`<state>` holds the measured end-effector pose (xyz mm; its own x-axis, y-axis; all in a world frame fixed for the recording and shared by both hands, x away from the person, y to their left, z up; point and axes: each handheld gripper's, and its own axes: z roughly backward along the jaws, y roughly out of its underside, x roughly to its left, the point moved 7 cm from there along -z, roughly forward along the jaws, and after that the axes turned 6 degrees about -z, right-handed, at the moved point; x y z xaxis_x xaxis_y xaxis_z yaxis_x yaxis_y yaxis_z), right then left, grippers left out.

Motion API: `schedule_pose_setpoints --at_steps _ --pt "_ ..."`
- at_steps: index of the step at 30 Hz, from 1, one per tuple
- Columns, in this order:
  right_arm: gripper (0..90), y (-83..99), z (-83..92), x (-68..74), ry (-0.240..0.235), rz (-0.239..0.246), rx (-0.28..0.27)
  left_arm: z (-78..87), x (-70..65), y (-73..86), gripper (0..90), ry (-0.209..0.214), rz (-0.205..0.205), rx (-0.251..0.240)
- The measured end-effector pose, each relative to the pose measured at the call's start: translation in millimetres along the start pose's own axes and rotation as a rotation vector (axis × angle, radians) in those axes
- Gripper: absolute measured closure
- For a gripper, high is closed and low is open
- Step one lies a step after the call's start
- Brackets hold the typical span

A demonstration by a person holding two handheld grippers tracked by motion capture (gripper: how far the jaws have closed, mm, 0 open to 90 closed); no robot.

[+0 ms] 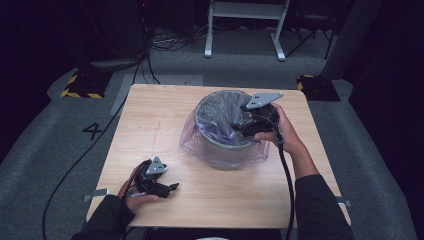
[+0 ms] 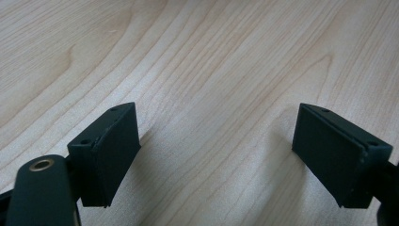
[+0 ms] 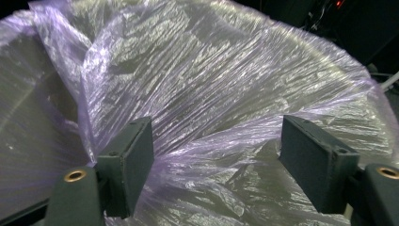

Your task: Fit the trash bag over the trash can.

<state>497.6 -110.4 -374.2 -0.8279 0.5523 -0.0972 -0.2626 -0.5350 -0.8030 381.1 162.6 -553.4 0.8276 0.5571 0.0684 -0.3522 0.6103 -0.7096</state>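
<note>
A grey bin (image 1: 216, 142) stands near the middle of the wooden table (image 1: 150, 115), lined with a thin purple plastic bag (image 1: 192, 145) whose edge hangs over the rim and bunches at the base. My right gripper (image 1: 239, 129) is at the bin's right rim and points into its mouth. Its jaws (image 3: 216, 150) stand open over the crinkled bag film (image 3: 202, 80), and the pads press on nothing. My left gripper (image 1: 172, 187) rests low at the table's front left, apart from the bin. It is open (image 2: 216, 136) over bare wood.
Grey carpet surrounds the table, with a floor mark "4" (image 1: 92, 131) and a cable to the left. A white metal frame (image 1: 245, 25) stands behind, and yellow-black striped bases (image 1: 82, 85) sit at both back corners. Bare wood lies left of and in front of the bin.
</note>
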Motion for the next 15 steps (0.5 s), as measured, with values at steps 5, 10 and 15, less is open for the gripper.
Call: schedule_pose_setpoints --at_steps 5,10,15 --pt "28.6 2.0 -3.4 0.9 -0.008 0.016 0.07 0.0 0.1 0.0 14.9 -0.001 0.0 0.0" --pt "27.8 4.1 -9.5 2.2 0.003 0.028 0.186 0.1 0.0 0.1 14.9 0.0 0.001 0.001" --pt "27.6 7.1 -13.7 5.1 0.007 0.066 0.287 0.0 0.0 0.0 14.9 0.0 0.0 0.0"
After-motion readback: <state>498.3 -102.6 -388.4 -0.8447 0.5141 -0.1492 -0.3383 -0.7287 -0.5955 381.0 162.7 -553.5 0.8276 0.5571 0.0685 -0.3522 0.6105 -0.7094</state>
